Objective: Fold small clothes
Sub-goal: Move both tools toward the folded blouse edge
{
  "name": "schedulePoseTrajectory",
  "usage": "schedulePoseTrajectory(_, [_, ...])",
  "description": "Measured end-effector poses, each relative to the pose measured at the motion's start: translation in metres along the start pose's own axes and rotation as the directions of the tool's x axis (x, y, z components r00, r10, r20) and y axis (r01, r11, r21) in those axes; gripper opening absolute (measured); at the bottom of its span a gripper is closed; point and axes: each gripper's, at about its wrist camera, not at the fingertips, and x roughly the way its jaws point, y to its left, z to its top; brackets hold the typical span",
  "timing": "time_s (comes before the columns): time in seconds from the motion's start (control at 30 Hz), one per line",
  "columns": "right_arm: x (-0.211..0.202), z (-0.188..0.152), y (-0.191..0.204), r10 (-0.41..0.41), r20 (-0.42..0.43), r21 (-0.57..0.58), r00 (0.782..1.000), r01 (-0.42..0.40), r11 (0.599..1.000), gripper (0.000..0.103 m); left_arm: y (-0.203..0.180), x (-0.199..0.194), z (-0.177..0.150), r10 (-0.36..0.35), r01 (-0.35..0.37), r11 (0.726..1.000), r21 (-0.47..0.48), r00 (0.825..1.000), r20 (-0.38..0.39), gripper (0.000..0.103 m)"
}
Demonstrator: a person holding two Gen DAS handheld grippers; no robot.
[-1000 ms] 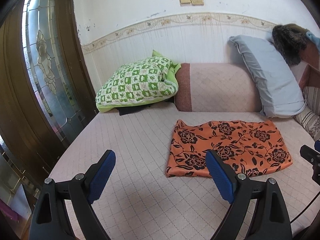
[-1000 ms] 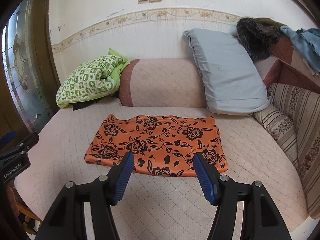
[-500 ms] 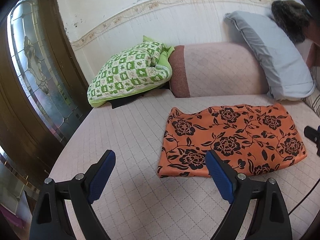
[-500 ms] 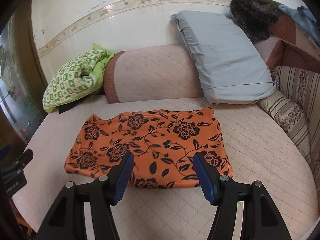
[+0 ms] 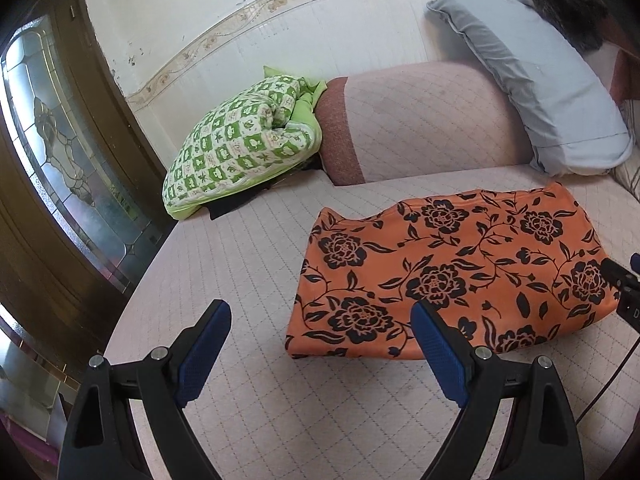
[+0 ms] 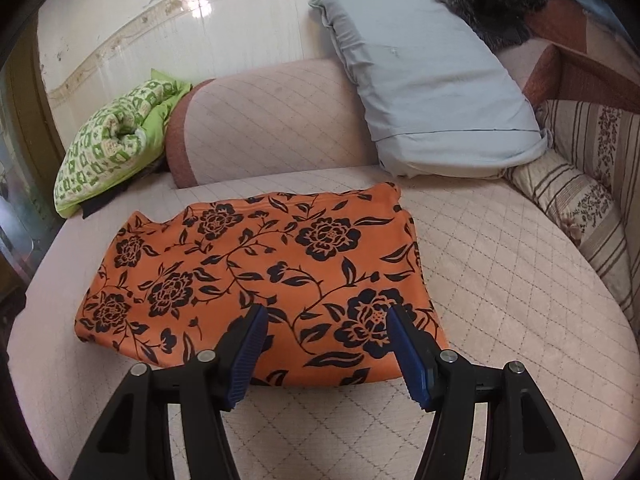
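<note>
An orange cloth with black flowers (image 5: 452, 276) lies flat on the pink quilted bed (image 5: 248, 264); it also shows in the right wrist view (image 6: 256, 276). My left gripper (image 5: 320, 320) is open and empty, hovering over the cloth's near left corner. My right gripper (image 6: 324, 326) is open and empty, just above the cloth's near edge toward its right end. Part of the right gripper's body (image 5: 624, 288) shows at the right edge of the left wrist view.
A green patterned quilt (image 5: 244, 144) lies at the back left. A pink bolster (image 5: 424, 128) and a grey pillow (image 5: 536, 84) lean on the wall. Striped cushions (image 6: 580, 204) line the right side. A wooden door with glass (image 5: 60, 160) stands left of the bed.
Both grippers have moved forward and down toward the cloth, which now fills more of each view. Both stay open. The cloth has not moved.
</note>
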Motion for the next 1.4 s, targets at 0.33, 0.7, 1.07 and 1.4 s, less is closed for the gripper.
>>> schedulePoseTrajectory(0.33, [-0.001,0.003,-0.012,-0.011,0.013,0.009,1.0,0.01,1.0,0.065,-0.011,-0.003,0.002,0.017,-0.017,1.0,0.007,1.0,0.0,0.091])
schedulePoseTrajectory(0.7, [0.005,-0.003,0.0,-0.009,-0.001,-0.028,1.0,0.009,1.0,0.065,-0.012,-0.007,0.002,0.017,-0.017,1.0,0.006,1.0,0.0,0.091])
schedulePoseTrajectory(1.07, [0.006,-0.005,0.006,-0.016,0.0,-0.047,1.0,0.016,0.999,0.065,-0.013,-0.001,0.0,-0.012,0.012,1.0,-0.003,1.0,-0.01,0.091])
schedulePoseTrajectory(1.4, [0.01,-0.002,-0.013,-0.008,-0.007,0.019,1.0,0.008,1.0,0.065,-0.006,0.03,-0.02,-0.082,0.076,0.995,-0.065,0.992,-0.096,0.091])
